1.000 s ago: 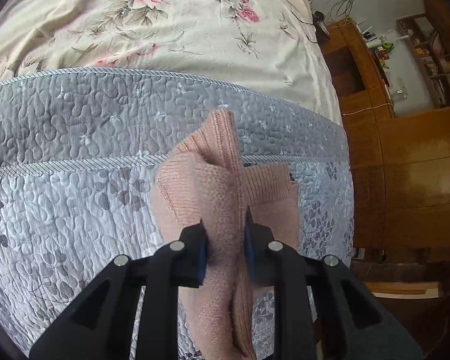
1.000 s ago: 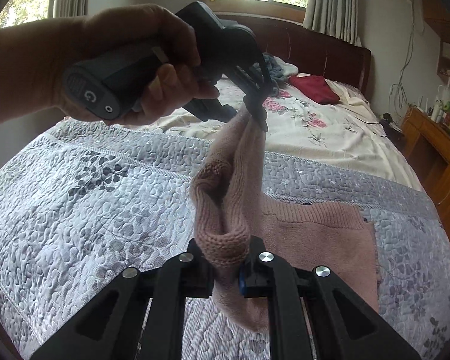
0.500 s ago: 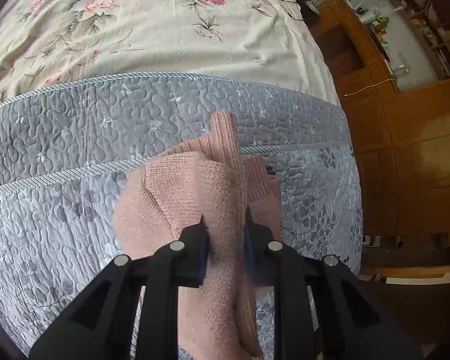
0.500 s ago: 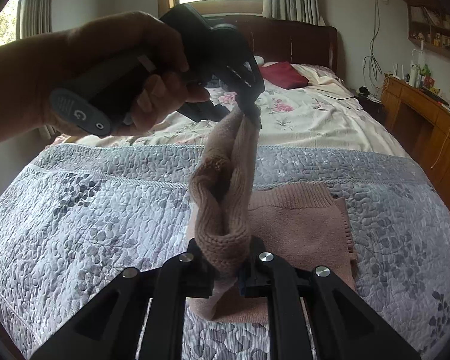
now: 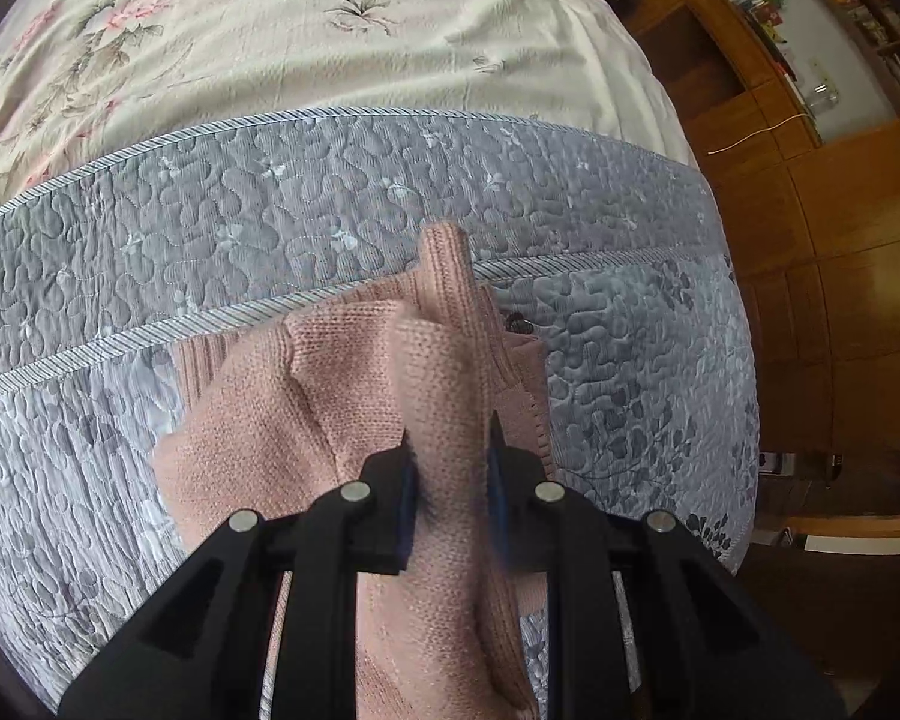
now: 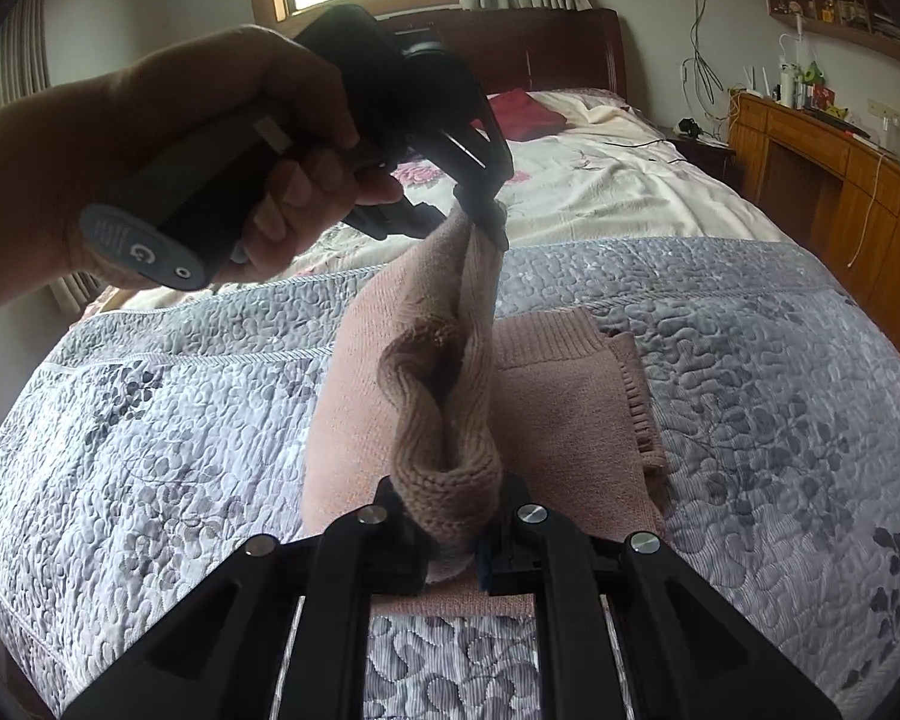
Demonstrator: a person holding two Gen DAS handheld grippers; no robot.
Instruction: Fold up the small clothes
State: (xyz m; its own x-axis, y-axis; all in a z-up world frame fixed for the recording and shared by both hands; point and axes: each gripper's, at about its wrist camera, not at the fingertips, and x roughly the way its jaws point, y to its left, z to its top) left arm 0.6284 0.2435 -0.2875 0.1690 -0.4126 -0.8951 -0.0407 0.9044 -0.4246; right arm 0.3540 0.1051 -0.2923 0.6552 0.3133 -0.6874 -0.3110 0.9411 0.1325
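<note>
Grey quilted bedspread (image 6: pixel 720 360) stretches ahead of both my tongs, stitched in pebbly swirls. My right gripper (image 6: pixel 450 540) is clamped on one bunched end of the pink knit garment (image 6: pixel 570 420), and my left gripper (image 6: pixel 486 222), up ahead in a hand (image 6: pixel 210 150), pinches the other. Its lower part lies flat below; I judge this fold half done, the raised edge not yet laid down. Soft, ribbed, floppy.

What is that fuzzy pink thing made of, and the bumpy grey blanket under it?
The pink knitted garment looks like soft wool or acrylic yarn: rows of knit stitches and a ribbed hem show. Both the left gripper and the right gripper pinch it. The grey quilted bedspread looks like smooth, slightly shiny padded fabric, perhaps cotton or polyester: stitched pebble shapes puff up across it.
</note>
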